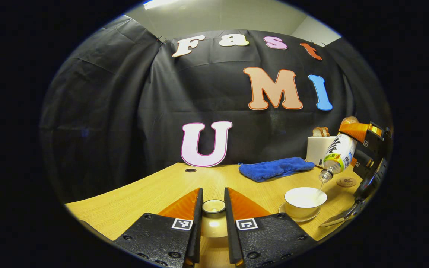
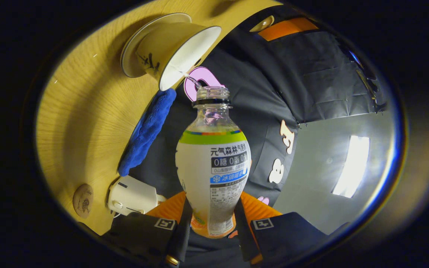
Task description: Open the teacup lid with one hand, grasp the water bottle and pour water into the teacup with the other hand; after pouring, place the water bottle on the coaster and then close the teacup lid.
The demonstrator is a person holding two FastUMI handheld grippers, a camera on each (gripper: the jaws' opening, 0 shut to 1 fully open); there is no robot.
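right gripper [image 2: 210, 223] tilting water bottle [image 2: 213, 167] over teacup [image 2: 179, 48]

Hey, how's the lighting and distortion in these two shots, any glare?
Left gripper view: fisheye curves the table edge, light is even, and the lid has a small highlight. Right gripper view: scene rolled sideways, ceiling light glares, and the water bottle stays sharp.

On my left gripper [image 1: 213, 212] I see textured black housings with round screws, square black-and-white tags and orange wedge panels; my right gripper [image 2: 210, 223] carries matching tags and orange wedges
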